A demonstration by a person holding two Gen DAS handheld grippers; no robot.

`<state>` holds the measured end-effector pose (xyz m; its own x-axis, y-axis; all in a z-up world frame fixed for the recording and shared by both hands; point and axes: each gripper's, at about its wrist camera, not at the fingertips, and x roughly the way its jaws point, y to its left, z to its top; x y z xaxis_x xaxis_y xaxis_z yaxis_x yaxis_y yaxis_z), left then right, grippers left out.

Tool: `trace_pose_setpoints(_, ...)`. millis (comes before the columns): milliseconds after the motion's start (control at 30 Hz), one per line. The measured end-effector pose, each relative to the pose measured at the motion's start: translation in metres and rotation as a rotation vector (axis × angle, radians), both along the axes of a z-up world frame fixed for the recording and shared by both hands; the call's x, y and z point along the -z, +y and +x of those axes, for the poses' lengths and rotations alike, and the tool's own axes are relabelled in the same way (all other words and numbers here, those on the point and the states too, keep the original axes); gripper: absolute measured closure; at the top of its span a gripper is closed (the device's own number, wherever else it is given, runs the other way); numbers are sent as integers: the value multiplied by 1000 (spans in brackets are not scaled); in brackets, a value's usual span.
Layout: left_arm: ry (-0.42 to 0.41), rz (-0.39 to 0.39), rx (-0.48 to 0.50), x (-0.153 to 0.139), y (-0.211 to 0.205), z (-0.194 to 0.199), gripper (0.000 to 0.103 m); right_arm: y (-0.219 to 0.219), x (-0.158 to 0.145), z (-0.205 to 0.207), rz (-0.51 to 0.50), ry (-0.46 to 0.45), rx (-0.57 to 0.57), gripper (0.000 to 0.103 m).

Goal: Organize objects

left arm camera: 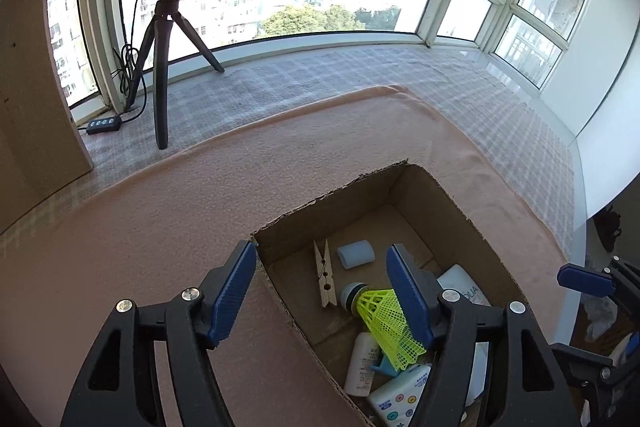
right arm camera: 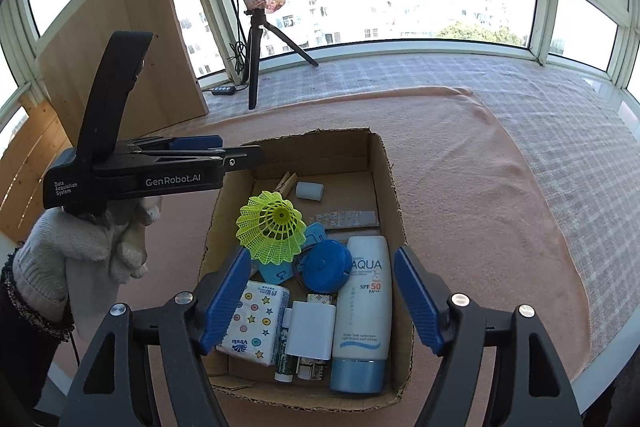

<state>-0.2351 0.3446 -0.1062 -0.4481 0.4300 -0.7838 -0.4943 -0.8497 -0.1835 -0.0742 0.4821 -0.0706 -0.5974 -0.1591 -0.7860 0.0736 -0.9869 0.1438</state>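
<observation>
Yellow shuttlecock [left arm camera: 384, 319] lies in box [left arm camera: 340, 195], cork toward far wall | left tongs [left arm camera: 322, 291] nearest, spread, astride near wall | right tongs [right arm camera: 320, 297] spread, empty, I judge.

In the left wrist view, we lose the tissue pack [left arm camera: 400, 397] at the bottom edge, and the gripper's right finger [left arm camera: 408, 293] covers most of the sunscreen tube [left arm camera: 460, 283]. In the right wrist view, the shuttlecock [right arm camera: 272, 227] hides part of the clothespin [right arm camera: 289, 183].
</observation>
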Motion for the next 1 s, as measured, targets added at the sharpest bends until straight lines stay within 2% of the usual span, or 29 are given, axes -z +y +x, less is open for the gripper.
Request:
trace_pose_setpoints(567, 33, -37, -48, -22, -39, 27, 32, -17, -7, 8, 2, 7, 14, 31)
trace_pose_setpoints(867, 56, -39, -104, -41, -85, 57, 32, -44, -16, 11, -4, 27, -3, 30)
trace_pose_setpoints(1000, 72, -54, -144, -48, -110, 74, 32, -62, -20, 16, -3, 37, -20, 26)
